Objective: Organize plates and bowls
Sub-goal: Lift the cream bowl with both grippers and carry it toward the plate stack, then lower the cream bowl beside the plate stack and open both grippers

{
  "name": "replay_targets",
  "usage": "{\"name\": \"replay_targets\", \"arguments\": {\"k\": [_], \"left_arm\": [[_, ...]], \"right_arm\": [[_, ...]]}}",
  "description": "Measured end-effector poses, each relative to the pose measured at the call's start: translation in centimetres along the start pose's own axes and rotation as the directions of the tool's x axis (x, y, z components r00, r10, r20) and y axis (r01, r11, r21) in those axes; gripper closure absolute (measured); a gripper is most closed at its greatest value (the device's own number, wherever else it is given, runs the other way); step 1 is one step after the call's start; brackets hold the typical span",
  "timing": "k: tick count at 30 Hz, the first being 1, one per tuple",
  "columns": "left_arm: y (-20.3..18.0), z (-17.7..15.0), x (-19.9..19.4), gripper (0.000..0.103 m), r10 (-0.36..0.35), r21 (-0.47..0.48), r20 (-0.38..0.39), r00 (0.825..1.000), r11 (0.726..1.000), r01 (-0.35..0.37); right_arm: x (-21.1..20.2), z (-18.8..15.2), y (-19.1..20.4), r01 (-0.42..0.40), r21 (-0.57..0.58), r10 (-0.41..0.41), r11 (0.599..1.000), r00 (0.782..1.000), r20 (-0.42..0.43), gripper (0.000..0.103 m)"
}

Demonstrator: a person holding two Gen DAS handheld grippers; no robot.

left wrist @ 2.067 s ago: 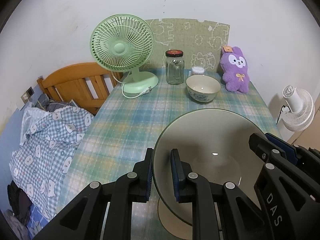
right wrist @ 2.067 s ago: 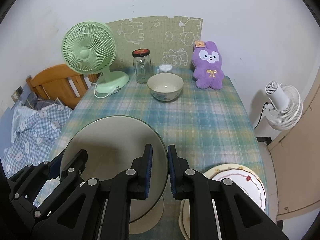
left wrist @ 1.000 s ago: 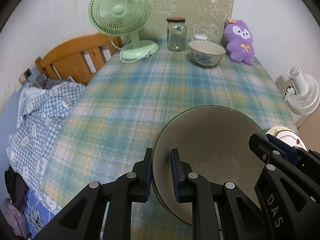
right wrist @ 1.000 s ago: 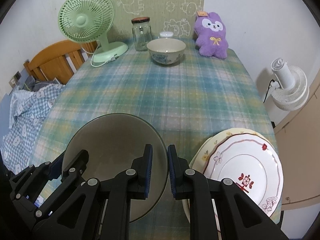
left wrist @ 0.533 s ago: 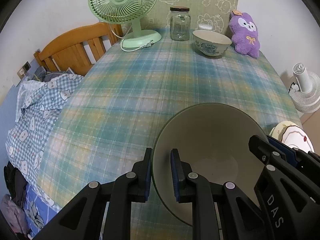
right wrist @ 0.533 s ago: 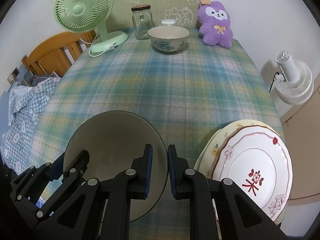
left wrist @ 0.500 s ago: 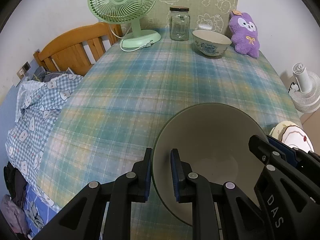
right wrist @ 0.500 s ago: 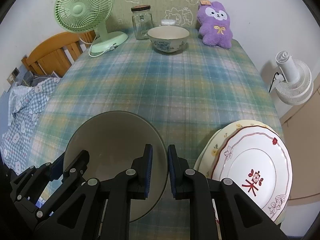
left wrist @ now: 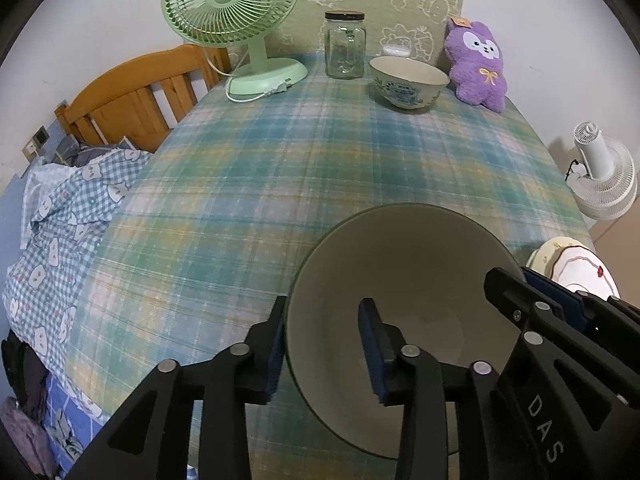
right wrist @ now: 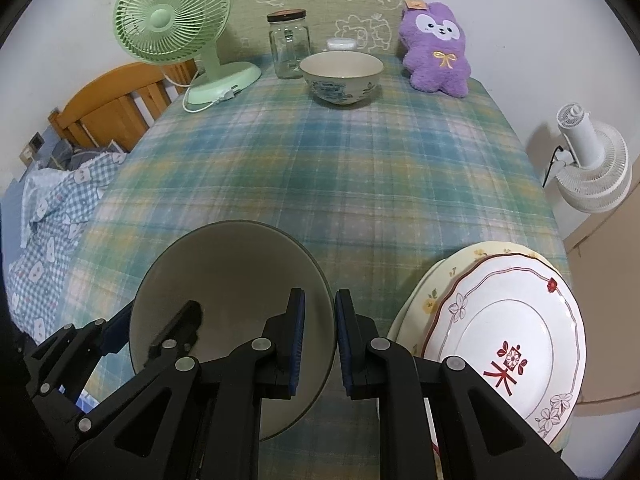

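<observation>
The big grey-green bowl (left wrist: 404,320) sits at the near edge of the counter (left wrist: 320,168), w/ both claws on its rim. Your left claw (left wrist: 322,344) straddles the left rim w/ a clear gap: outer pad at the wall, inner pad well inside, so it's wide and not gripping. Your right claw (right wrist: 319,336) is narrow on the right rim, pinching the wall between its pads. So the bowl is carried, if at all, by one thin rim pinch.

Risks, as I judge them:
- If the bowl isn't fully seated on the counter, a single-side pinch on a heavy, smooth glazed wall will likely let it pivot or slip. Can't tell from either view whether its foot is flat on the cloth.
- It's close to the near edge; a nudge toward you could tip it off.
- Pulling your left claw out sideways may catch the rim on the inner pad and drag the bowl. Lift it straight up and back.
- The stacked plates (right wrist: 504,344) are just beside the bowl at the near right corner, the top one seemingly overhanging. Swinging your right claw rightward could knock them.

The small patterned bowl (right wrist: 341,76) is at the far edge, well apart, btw the glass jar (right wrist: 289,44) and the purple plush bunny (right wrist: 436,52); a long carry there on one claw is the risky bit.
</observation>
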State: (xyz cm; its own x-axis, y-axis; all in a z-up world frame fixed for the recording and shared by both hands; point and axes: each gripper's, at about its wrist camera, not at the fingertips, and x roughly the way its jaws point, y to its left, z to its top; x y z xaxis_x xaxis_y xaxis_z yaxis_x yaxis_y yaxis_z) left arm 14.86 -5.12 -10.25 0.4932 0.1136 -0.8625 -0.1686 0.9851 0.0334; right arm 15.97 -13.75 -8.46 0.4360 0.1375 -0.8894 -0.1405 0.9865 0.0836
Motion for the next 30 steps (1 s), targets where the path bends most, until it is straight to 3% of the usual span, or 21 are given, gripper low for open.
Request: {"name": "replay_targets", "arguments": {"k": [4,6,8,10,12,24,30], "left_arm": [[-0.1,0.0,-0.2,0.058,-0.012,0.003,-0.012,1.000,1.000,0.012],[-0.2,0.0,-0.8,0.045,-0.024,0.002,0.005,1.000,1.000,0.024],[-0.5,0.1,-1.7,0.038,-0.021,0.009,0.039,0.999,1.000,0.021],[-0.5,0.4,-2.5,0.033,-0.032,-0.002,0.057,0.998,0.999,0.032],[-0.4,0.7,-3.3,0.029,-0.025,-0.007,0.074,0.997,1.000,0.025],[0.1,3.2,-8.3,0.020,-0.021,0.001,0.153,0.988,1.000,0.021],[0.5,4.8,-11.5,0.010,-0.035,0.018,0.224,0.974,0.999,0.032]], "right_arm": [[-0.2,0.0,-0.2,-0.030,-0.005,0.030,1.000,0.999,-0.013,0.084],[-0.6,0.1,-0.2,-0.035,-0.014,0.035,0.999,0.999,0.000,0.083],[-1.5,0.4,0.0,-0.019,-0.037,0.020,0.999,0.999,0.029,0.071],[-2.3,0.6,-0.1,-0.029,-0.031,0.031,0.999,0.998,0.055,0.040],[-3.3,0.8,-0.3,-0.026,-0.020,0.028,0.999,0.996,0.089,0.033],[-8.6,3.4,0.4,-0.040,-0.026,0.044,0.999,0.985,0.167,0.020],[-12.1,4.8,0.9,-0.022,-0.029,0.028,0.999,0.973,0.229,0.011]]}}
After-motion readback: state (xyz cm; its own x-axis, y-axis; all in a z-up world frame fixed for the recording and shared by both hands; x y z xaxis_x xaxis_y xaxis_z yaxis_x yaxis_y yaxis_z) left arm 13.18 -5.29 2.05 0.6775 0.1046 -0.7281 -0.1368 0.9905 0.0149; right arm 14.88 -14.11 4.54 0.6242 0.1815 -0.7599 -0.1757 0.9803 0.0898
